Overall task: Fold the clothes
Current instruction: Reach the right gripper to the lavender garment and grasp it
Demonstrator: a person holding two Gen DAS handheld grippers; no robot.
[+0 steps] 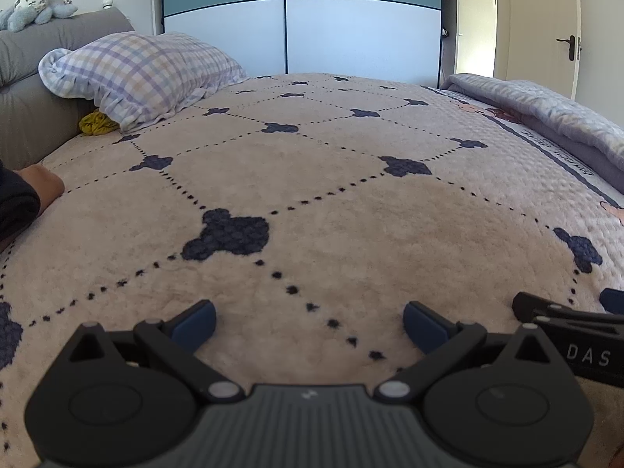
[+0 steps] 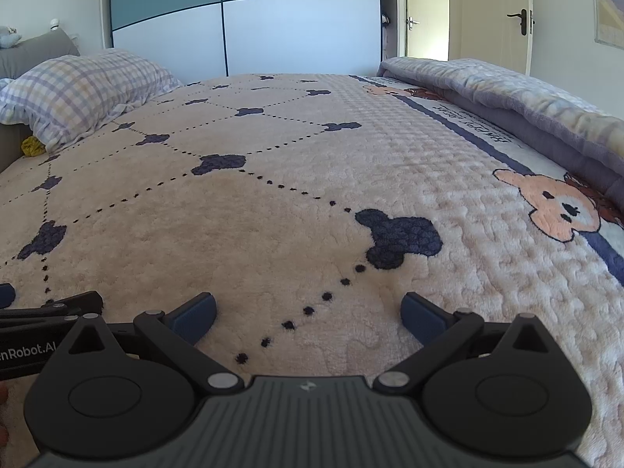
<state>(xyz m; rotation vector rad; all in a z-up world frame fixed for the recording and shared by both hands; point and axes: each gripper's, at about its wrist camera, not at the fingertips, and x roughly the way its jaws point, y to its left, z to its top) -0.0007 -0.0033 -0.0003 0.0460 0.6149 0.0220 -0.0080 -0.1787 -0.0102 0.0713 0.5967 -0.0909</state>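
Low at the bottom of both frames, your left gripper (image 1: 309, 325) and right gripper (image 2: 308, 318) sit side by side with jaws wide apart and nothing between them, likely a ready pose before any reach. No garment to fold shows on the fleece bedspread (image 1: 351, 214); only a crumpled yellow cloth (image 1: 97, 124) peeks from under the checked pillow (image 1: 144, 74) at upper left, with a folded quilt (image 2: 526, 101) at right and a wardrobe (image 1: 304, 19) behind.

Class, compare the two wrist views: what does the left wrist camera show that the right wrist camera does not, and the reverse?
Only the left wrist view shows a hand in a dark sleeve on the blanket edge and a whole plush toy on the grey headboard. Only the right wrist view shows the bear face on the blanket. Both show the checked pillow, a yellow cloth tucked beside it, the wardrobe, and open, empty grippers: left gripper, right gripper.
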